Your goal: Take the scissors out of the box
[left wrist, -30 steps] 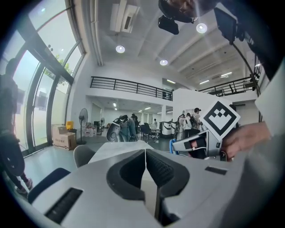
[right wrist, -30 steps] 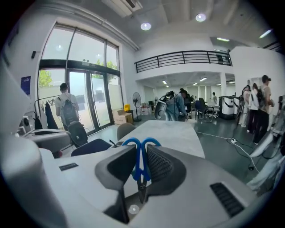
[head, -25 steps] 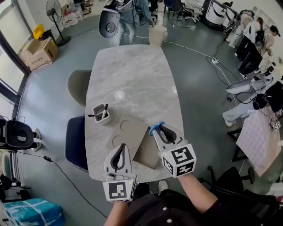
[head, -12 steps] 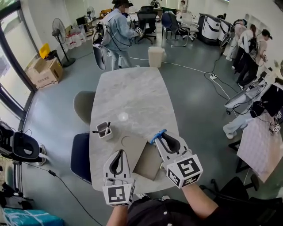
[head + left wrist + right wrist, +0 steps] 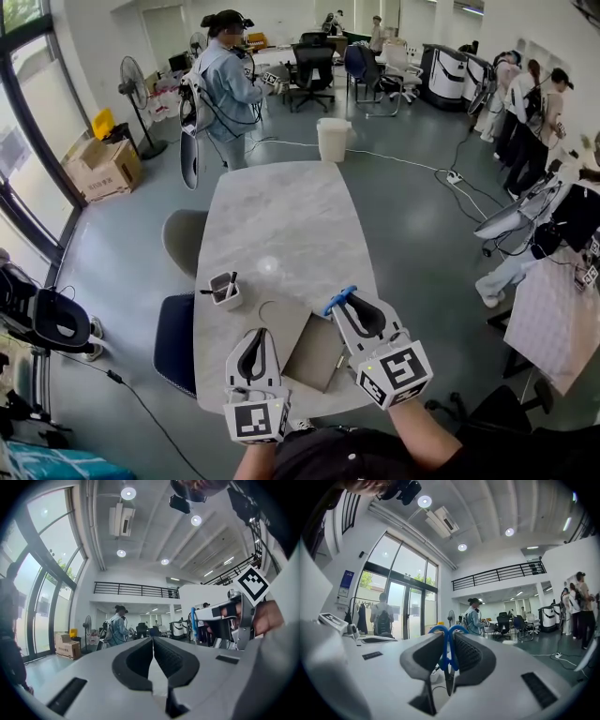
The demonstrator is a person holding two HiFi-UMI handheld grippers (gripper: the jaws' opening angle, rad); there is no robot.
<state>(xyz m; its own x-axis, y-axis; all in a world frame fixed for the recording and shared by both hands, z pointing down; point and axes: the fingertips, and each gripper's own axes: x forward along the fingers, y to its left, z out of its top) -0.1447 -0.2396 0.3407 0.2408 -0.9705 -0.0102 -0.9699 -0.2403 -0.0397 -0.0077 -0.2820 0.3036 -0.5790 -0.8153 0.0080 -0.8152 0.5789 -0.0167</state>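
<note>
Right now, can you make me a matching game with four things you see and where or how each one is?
Things: 1 scissors; 2 left gripper; 3 pen pot; 4 white bin.
States: a on the floor beyond the table; b jaws together, empty; c gripped by the right gripper; d on the table.
Pairs: 1-c, 2-b, 3-d, 4-a.

White left gripper (image 5: 257, 334), right gripper (image 5: 341, 298): black fingers (image 5: 136, 660), marker cubes (image 5: 255, 422); dark shirt (image 5: 319, 455)
</note>
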